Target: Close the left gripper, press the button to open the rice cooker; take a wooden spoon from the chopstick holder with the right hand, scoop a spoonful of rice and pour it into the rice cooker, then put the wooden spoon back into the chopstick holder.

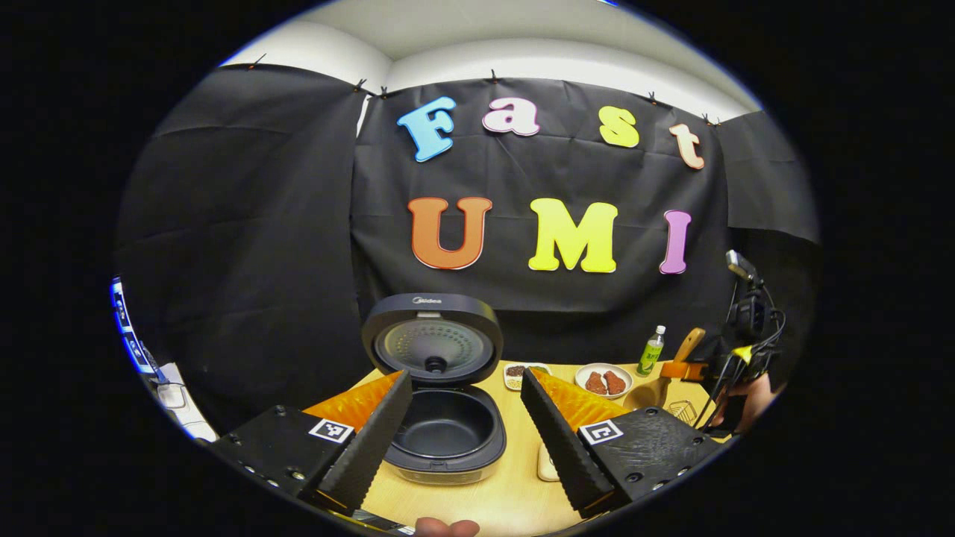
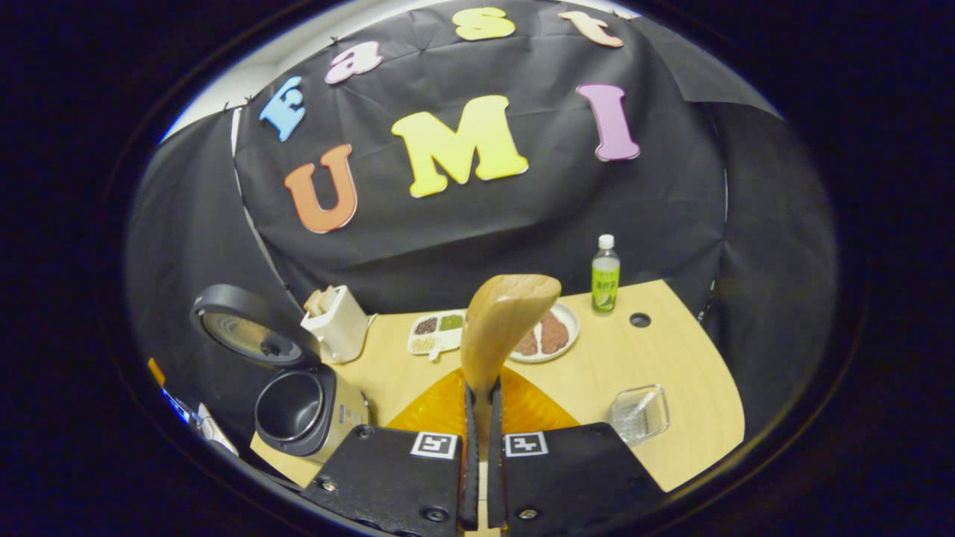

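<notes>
In the left gripper view we see our left gripper (image 1: 466, 425) spread wide and empty before the rice cooker (image 1: 445, 436), lid already up, while in the right gripper view our right gripper (image 2: 482, 447) pinches the wooden spoon (image 2: 501, 321), apparently unloaded, so scooping, pouring and returning remain.

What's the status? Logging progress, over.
Left gripper open, facing the rice cooker, lid up, pot bare. Right gripper shut on wooden spoon, held above the table. Nothing in the way.
</notes>
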The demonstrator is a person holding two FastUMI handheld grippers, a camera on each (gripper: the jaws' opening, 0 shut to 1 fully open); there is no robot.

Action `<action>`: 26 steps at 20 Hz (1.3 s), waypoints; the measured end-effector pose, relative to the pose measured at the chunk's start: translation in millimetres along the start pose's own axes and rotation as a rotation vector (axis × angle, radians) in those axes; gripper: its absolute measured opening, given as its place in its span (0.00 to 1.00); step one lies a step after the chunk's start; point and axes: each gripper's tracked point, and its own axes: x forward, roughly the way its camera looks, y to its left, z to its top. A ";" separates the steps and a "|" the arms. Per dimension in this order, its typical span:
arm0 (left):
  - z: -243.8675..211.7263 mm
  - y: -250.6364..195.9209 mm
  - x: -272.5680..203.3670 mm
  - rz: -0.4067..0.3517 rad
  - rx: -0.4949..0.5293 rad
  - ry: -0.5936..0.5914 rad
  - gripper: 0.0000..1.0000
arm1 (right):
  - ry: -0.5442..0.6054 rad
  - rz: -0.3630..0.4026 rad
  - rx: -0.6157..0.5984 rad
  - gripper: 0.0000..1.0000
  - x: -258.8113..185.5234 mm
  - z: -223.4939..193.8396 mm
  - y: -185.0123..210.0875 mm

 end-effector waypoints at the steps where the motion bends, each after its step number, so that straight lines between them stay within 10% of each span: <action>1: -0.3 6.9 -3.6 0.012 -0.005 0.000 0.95 | 0.025 -0.009 -0.001 0.10 7.4 -13.9 1.0; 14: -15.8 58.0 -12.4 0.093 -0.043 0.039 0.95 | 0.081 -0.249 -0.253 0.10 65.5 -99.0 -27.1; 26: -27.3 77.0 -15.4 0.129 -0.077 0.075 0.95 | 0.150 -0.044 -0.084 0.10 71.0 -128.9 42.0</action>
